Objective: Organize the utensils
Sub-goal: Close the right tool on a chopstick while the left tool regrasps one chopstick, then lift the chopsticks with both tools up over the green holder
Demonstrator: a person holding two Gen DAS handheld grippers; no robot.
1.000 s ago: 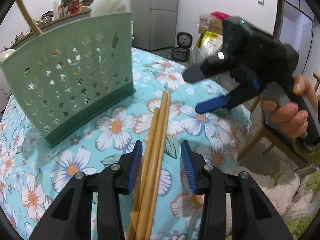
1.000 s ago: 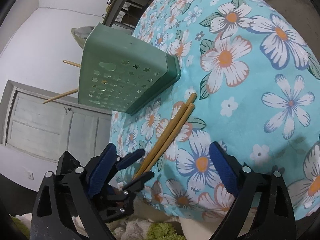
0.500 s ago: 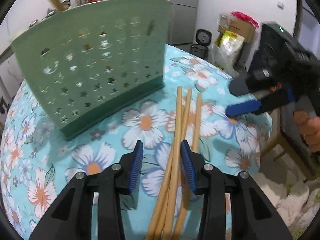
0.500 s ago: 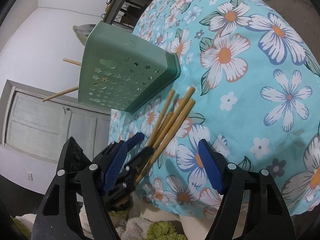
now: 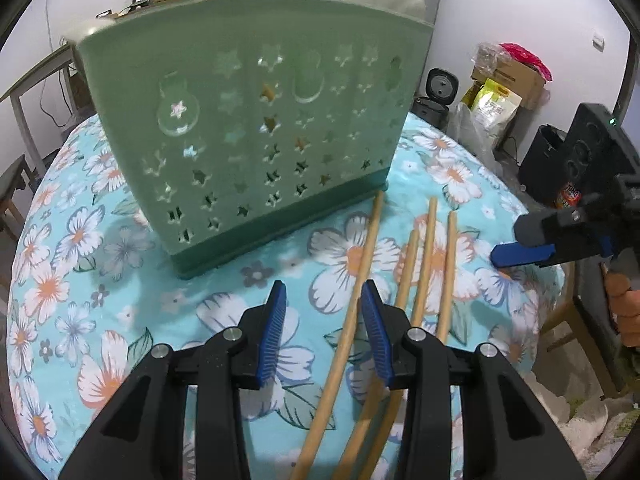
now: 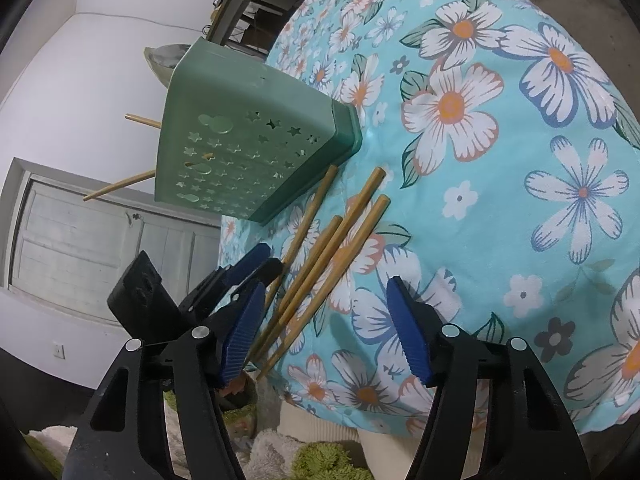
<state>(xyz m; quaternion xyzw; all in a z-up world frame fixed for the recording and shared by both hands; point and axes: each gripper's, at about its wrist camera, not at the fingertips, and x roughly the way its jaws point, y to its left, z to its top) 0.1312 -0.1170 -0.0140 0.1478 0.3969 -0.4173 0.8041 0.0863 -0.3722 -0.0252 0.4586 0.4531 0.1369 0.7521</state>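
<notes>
— Where are the chopsticks?

— Four lie fanned on the flowered tabletop (image 5: 120, 248) beside the green holder (image 5: 256, 120); two more stand inside it. One chopstick (image 5: 352, 312) runs between the left tool (image 5: 324, 320) pads — parted, not pinching it.

— The right tool (image 6: 324, 320)?

— Released over the cloth, its jaws just been closing, nothing pressed between them.
</notes>
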